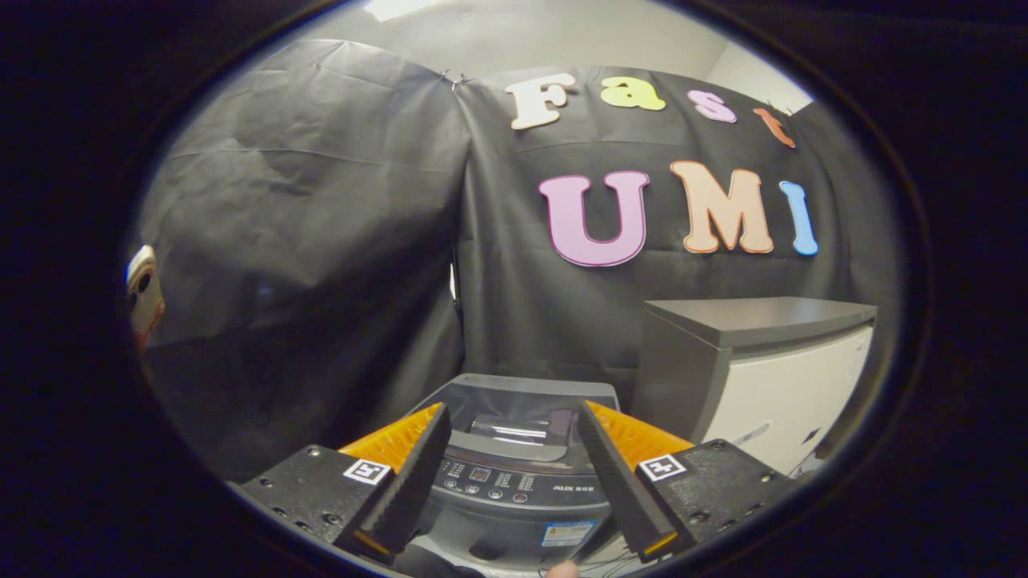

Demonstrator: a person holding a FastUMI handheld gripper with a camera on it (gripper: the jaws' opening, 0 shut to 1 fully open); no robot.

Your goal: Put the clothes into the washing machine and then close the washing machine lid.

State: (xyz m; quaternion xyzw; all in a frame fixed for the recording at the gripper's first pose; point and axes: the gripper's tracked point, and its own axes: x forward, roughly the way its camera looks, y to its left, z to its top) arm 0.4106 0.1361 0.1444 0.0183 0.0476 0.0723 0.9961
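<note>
A small grey top-loading washing machine [514,514] stands below and just ahead of my gripper [512,409]. Its control panel [502,482] faces me, and the glass lid [514,405] with a grey handle lies flat on top. The gripper is open, with its fingers [409,482] spread wide. Nothing is held between them; the lid and panel show through the gap. What lies under the glass is too dim to tell.
A grey-topped white cabinet [763,361] stands close to the right of the machine. Black cloth walls close the space behind and to the left. A small white and orange object [143,293] sticks out at the far left. A fingertip [562,570] shows beneath the fingers.
</note>
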